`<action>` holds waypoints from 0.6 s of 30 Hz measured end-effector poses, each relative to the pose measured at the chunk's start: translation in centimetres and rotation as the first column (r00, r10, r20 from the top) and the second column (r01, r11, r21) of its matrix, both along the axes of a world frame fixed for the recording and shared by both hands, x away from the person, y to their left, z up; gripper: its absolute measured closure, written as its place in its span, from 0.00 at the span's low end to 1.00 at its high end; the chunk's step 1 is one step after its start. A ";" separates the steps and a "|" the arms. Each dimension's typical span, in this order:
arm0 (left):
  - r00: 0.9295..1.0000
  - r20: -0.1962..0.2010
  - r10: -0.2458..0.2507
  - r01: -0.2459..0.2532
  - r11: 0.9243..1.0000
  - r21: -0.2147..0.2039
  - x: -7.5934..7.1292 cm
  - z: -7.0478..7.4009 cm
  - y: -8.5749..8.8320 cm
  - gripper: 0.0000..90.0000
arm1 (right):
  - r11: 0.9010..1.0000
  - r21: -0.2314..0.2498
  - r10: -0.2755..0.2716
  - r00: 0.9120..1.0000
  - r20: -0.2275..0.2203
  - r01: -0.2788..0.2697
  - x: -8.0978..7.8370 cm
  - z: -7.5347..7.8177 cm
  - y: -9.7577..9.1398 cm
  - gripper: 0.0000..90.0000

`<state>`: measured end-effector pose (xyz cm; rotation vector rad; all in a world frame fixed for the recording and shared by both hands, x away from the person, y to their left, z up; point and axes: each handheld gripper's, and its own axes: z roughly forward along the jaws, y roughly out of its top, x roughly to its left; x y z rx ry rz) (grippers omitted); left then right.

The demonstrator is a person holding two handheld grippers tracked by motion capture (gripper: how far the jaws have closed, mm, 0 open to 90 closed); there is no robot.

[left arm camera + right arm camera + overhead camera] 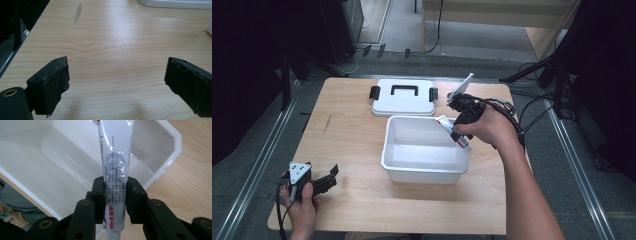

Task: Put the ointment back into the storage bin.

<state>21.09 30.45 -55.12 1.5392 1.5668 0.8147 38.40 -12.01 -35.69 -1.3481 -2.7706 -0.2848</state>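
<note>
Wooden table [352,135] on grey carpet [242,170], dark surrounds: left gripper [328,178] released, jaws apart, at near-left corner; lid [404,97] at far edge; white bin [424,150] centre; right gripper [115,192] clenched around tube [115,157] over bin's right rim.

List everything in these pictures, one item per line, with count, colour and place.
tube: one, white with grey and red print, clamped upright in the right gripper view, over the bin's right rim.
bin: one, white, open, mid-table.
lid: one, white with a black handle and two black latches, flat behind the bin.
table: one, light wood.
stand legs: black, on the floor at the far right.
left hand-held gripper: one, black, jaws wide apart over bare wood at the near left corner.
right hand-held gripper: one, black, shut on the tube.
forearms: two, coming in from the near edge.
</note>
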 end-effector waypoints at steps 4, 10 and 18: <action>1.000 0.001 0.001 -0.001 1.000 -0.004 0.0 0.0 0.0 0.07 | 1.000 -0.001 0.014 1.000 -0.004 -0.014 0.0 -0.3 0.7 0.80; 1.000 0.000 -0.001 0.001 1.000 -0.005 0.0 0.0 0.0 0.07 | 1.000 -0.003 0.026 1.000 -0.016 -0.026 0.1 -1.1 1.7 0.80; 1.000 0.003 -0.002 0.002 1.000 -0.006 0.0 0.0 0.0 0.07 | 0.999 -0.007 0.036 0.999 -0.035 -0.036 0.5 -3.1 2.0 0.80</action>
